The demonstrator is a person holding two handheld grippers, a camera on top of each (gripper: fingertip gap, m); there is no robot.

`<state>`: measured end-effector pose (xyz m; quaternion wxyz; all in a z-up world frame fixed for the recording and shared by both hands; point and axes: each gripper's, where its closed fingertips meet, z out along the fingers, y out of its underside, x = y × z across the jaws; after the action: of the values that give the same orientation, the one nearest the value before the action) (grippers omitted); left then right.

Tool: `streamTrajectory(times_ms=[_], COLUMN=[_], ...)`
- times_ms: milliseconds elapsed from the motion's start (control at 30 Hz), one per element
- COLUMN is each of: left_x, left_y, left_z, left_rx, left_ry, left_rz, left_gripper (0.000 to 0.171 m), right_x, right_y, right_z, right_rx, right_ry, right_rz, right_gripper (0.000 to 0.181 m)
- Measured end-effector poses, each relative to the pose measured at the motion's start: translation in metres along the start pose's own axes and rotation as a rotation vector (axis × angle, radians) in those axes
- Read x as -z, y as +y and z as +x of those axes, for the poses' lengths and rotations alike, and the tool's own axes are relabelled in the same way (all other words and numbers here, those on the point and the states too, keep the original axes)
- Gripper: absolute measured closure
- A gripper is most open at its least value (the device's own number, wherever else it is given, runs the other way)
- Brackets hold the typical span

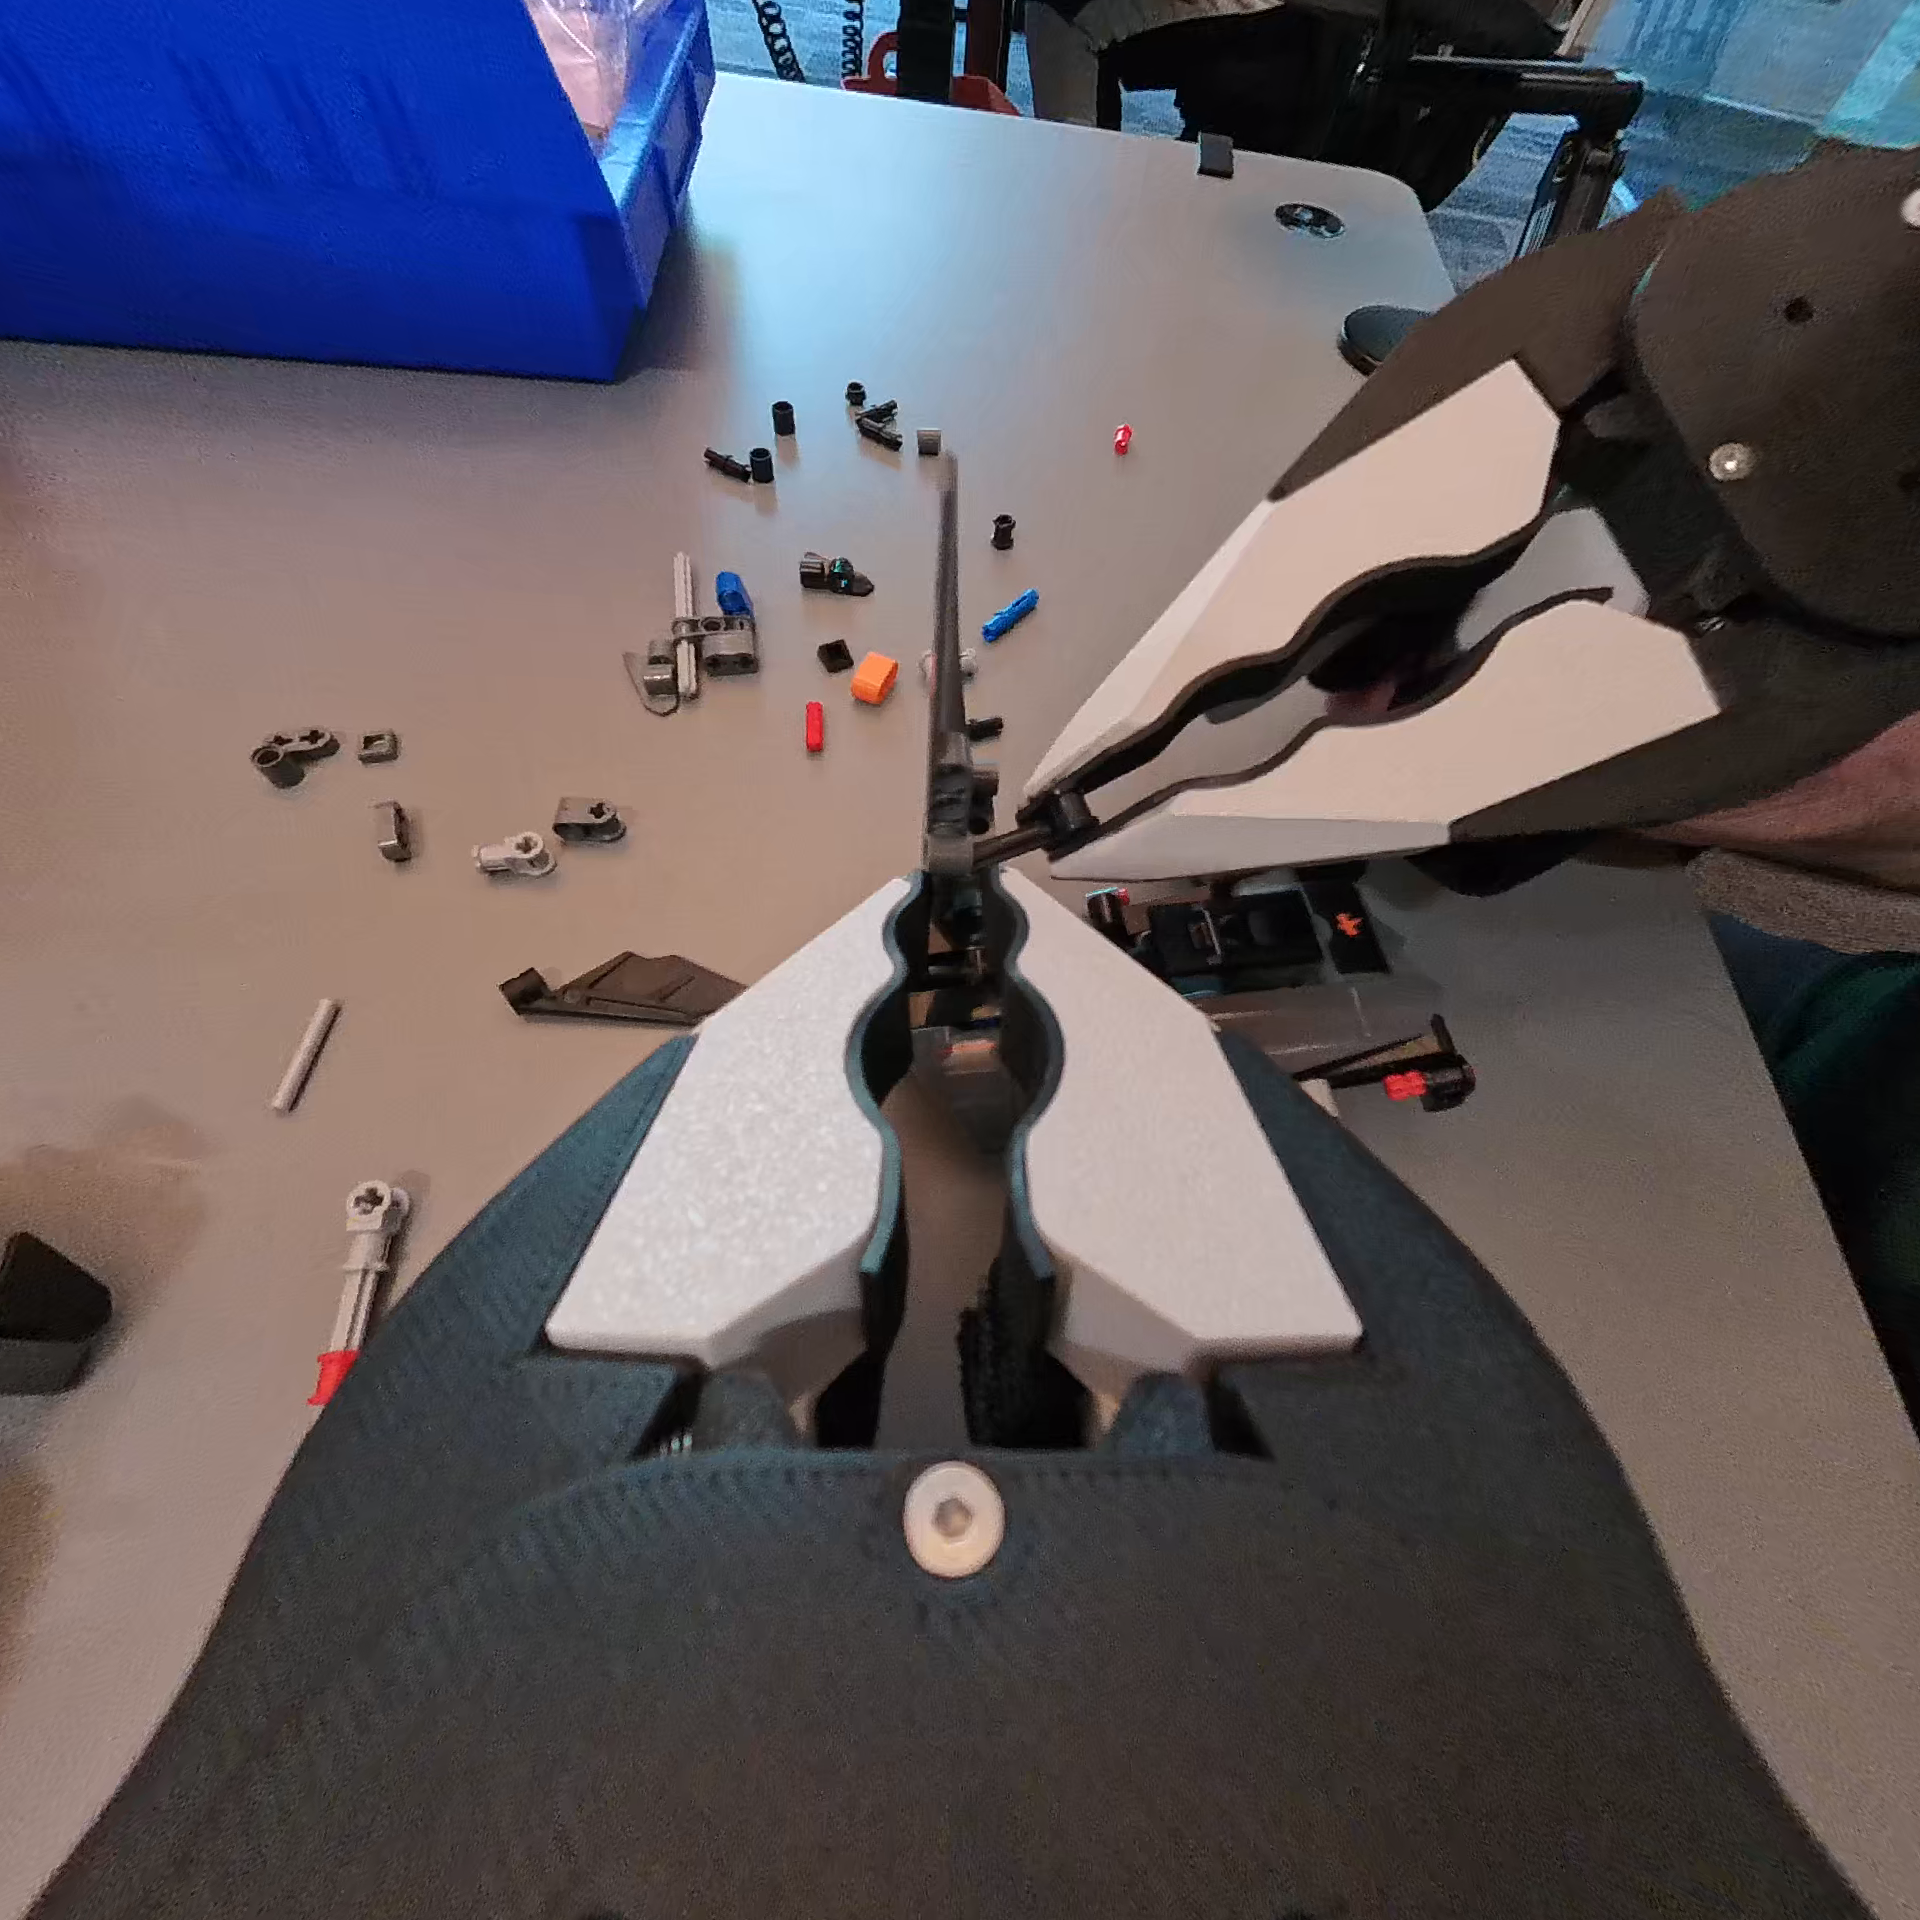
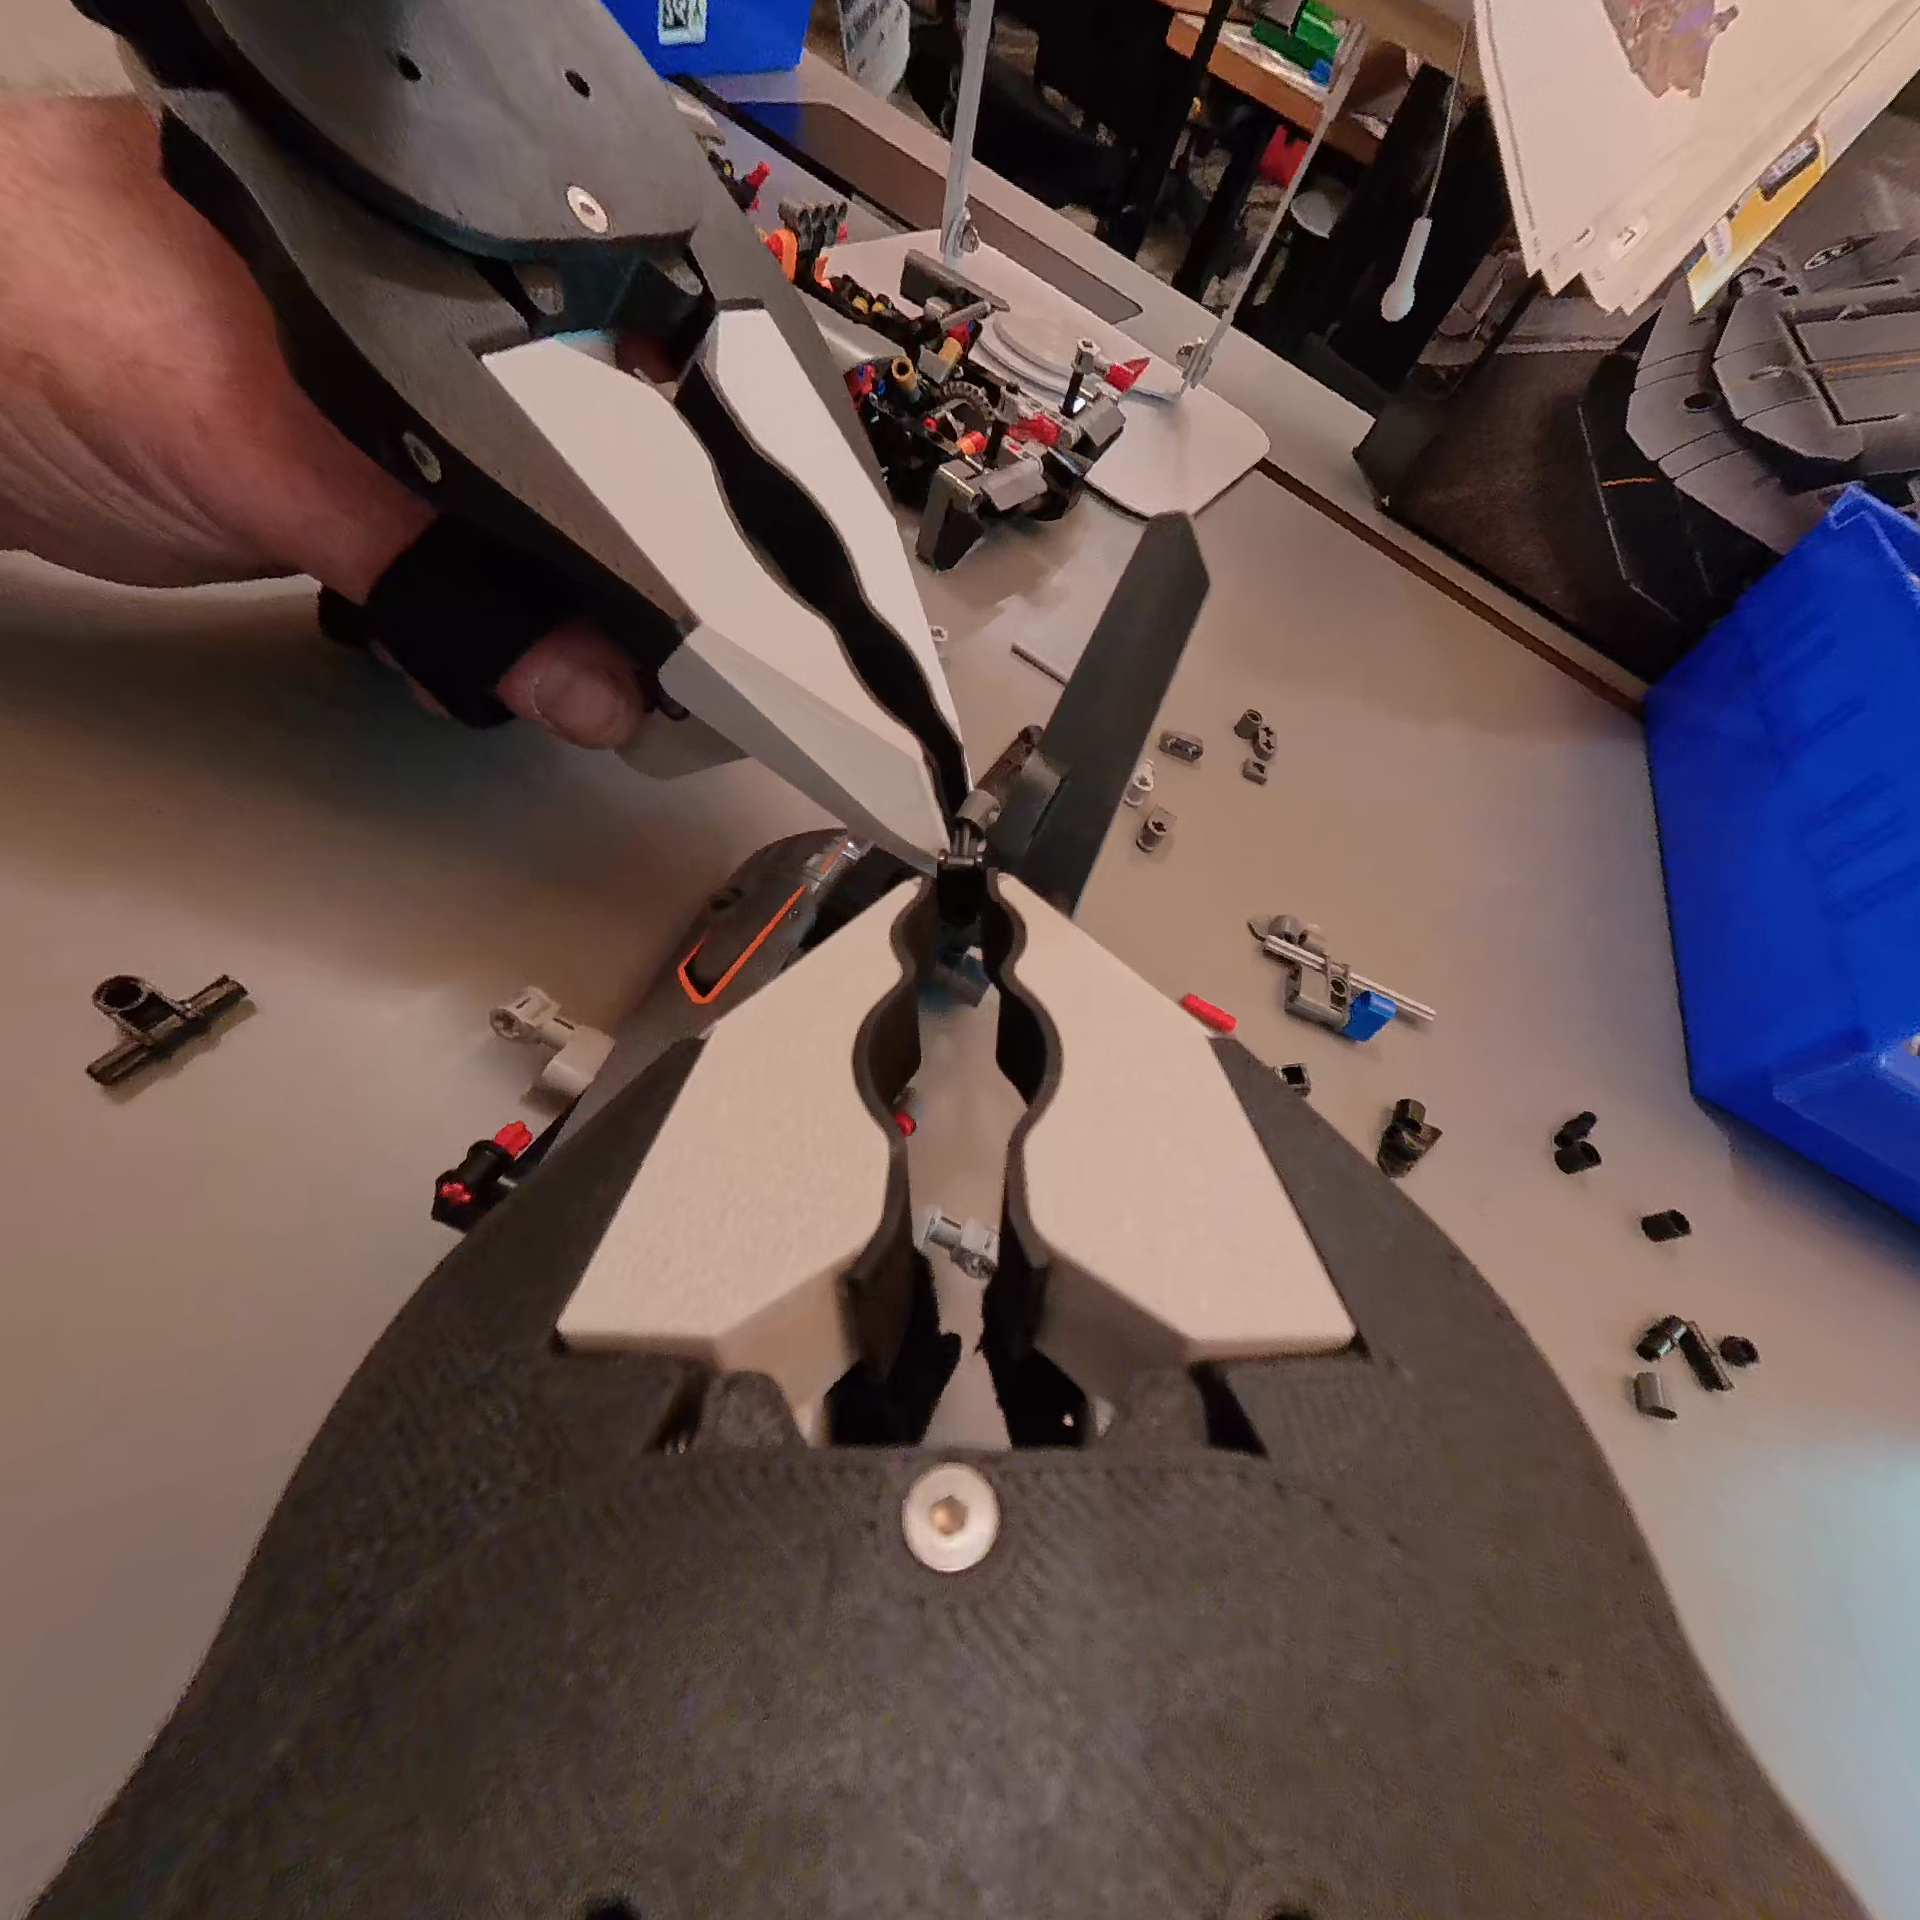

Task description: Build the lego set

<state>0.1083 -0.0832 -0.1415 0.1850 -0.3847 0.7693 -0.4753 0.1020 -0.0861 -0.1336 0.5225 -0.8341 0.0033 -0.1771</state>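
Blade piece: the long, flat black panel (image 2: 1117, 707) you hold in your left gripper (image 1: 951, 883) tapers to a point. It shows edge-on in the left wrist view and broadside in the right wrist view, raised above the grey table (image 1: 1091, 312).
Joint at its base: a small grey-and-black connector cluster (image 1: 951, 821) sits just beyond your left fingertips, right where the two grippers meet.
Black pin: a short dark pin (image 1: 1039, 826) sits at the tips of your right gripper (image 2: 961, 883), its far end touching the connector cluster.
Loose parts: black, grey, blue, red and orange pieces are scattered on the table, among them an orange block (image 1: 875, 677) and a blue pin (image 1: 1010, 615). A blue bin (image 1: 343, 177) stands at the far left.
Hard to make out: you cannot tell whether the pin is seated in a hole; the joint is small, dark and partly hidden by the fingertips. The partly built model (image 2: 987, 416) near the table's far edge is too cluttered to read.
Left fingers: nearly closed, clamped on the base of the blade piece.
Right fingers: nearly closed, pinching the pin at their very tips.
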Motion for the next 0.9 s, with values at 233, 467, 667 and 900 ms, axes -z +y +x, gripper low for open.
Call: streamTrajectory(times_ms=[233,467,667,900], left_x=[-0.001,-0.003,-0.004,0.001], left_y=[-0.001,-0.001,-0.002,-0.007], left_z=[0.0,0.003,0.01,0.016], left_rx=[-0.021,-0.003,0.026,-0.019], left_ry=[-0.022,-0.051,-0.092,-0.098], left_rz=[-0.001,0.001,-0.005,0.012], left_gripper=[0.165,0.166,0.171,0.171], right_x=[0.0,0.003,0.008,0.007], right_y=[0.001,0.003,0.005,0.005], right_z=[0.001,0.002,0.002,0.0], right_rx=[-0.008,-0.089,-0.19,-0.208], right_ry=[0.021,0.0,-0.045,-0.048], right_rz=[-0.037,-0.047,-0.046,-0.039], right_gripper=[0.176,0.176,0.176,0.176])
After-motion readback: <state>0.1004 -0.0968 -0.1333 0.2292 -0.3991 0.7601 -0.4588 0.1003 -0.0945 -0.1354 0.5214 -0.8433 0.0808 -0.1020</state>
